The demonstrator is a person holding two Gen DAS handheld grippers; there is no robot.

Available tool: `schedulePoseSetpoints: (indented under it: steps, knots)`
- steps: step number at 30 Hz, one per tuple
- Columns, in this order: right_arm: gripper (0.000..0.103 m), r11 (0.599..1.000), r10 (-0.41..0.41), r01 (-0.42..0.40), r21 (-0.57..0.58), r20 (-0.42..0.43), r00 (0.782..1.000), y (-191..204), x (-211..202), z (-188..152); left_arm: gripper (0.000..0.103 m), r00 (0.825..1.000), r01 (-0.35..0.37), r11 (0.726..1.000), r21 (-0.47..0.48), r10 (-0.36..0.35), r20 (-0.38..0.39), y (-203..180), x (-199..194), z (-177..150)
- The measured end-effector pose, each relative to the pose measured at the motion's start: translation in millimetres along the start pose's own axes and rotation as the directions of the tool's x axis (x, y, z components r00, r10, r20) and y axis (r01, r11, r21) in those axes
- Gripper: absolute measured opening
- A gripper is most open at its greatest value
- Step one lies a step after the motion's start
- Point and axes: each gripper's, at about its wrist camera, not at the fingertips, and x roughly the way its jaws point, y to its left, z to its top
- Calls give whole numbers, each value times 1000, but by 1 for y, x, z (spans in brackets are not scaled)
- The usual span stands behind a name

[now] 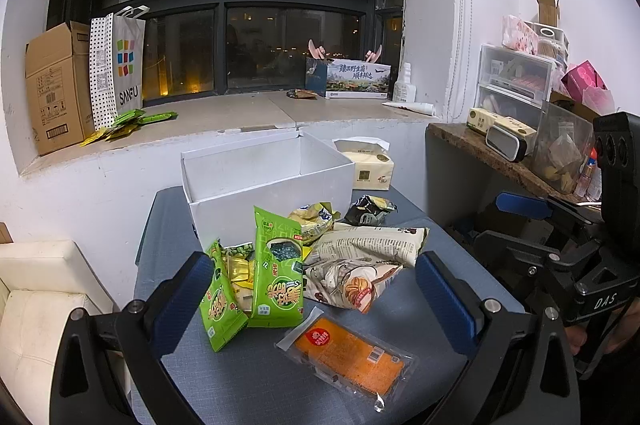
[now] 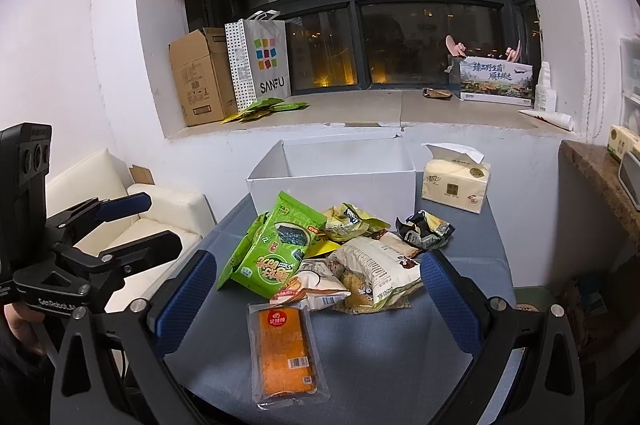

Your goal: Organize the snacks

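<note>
The table (image 2: 400, 365) carries everything: a white box (image 2: 332, 185) stands open at its far side, and the snack pile (image 2: 340, 257) lies loose in front of the box, between it and both grippers. The box looks empty as far as its inside shows, so I judge the sorting is not begun.

Nearest of all lies the orange pack (image 2: 286, 353), flat and apart from the pile. In the right wrist view it lies just ahead of the right gripper (image 2: 312, 301), left of centre, with its long axis running almost along the fingers. For the left gripper (image 1: 314, 289) it lies ahead, turned diagonally.

Both jaws stand spread wide and hold nothing. The right hand seems better placed for this pack.
</note>
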Motion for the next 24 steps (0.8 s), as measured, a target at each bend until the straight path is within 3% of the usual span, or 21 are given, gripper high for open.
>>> schedulePoseSetpoints:
  steps: [13,24]
  knots:
    - [103,1000,10,-10,3,-8,1000,-1,2,-2,103,1000,0,1000,7,0,-1,-2,1,-1]
    - [103,997,75,-74,25,-36,997,-13,9,1,103,1000,19,1000,4,-19,5,1,-1,-1]
